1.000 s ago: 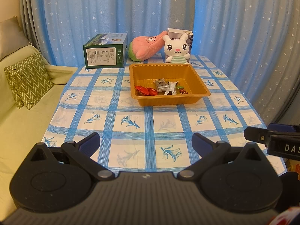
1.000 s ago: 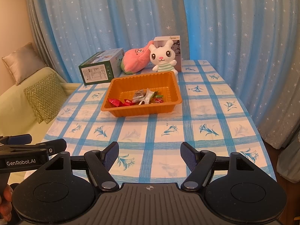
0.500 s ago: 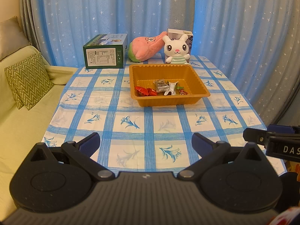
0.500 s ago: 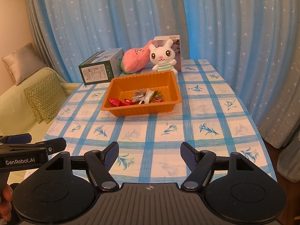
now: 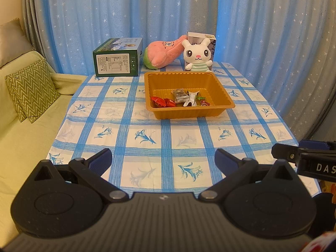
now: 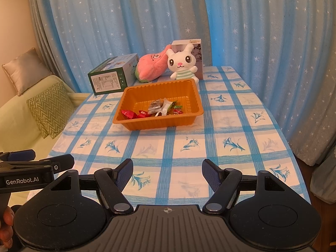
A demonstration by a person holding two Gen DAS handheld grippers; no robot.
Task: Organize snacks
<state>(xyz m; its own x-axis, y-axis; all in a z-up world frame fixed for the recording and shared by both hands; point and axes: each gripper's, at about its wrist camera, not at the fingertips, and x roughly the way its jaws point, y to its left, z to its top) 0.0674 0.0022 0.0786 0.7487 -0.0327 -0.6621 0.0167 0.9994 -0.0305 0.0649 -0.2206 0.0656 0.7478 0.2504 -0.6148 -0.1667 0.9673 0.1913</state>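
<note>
Both grippers are hanging over the near edge of the desk (image 5: pixel 147 113), well apart from the orange tray (image 5: pixel 222 92) sitting toward 12 o'clock. The left gripper (image 5: pixel 163 159) is standing released, nothing between its jaws; the right gripper (image 6: pixel 167 173) is likewise spread and empty. The snacks (image 5: pixel 180 99) are all lying inside the tray, bunched along its near wall. No wrapper is showing on the cloth, so the gathering is looking finished, or nearly so.
</note>
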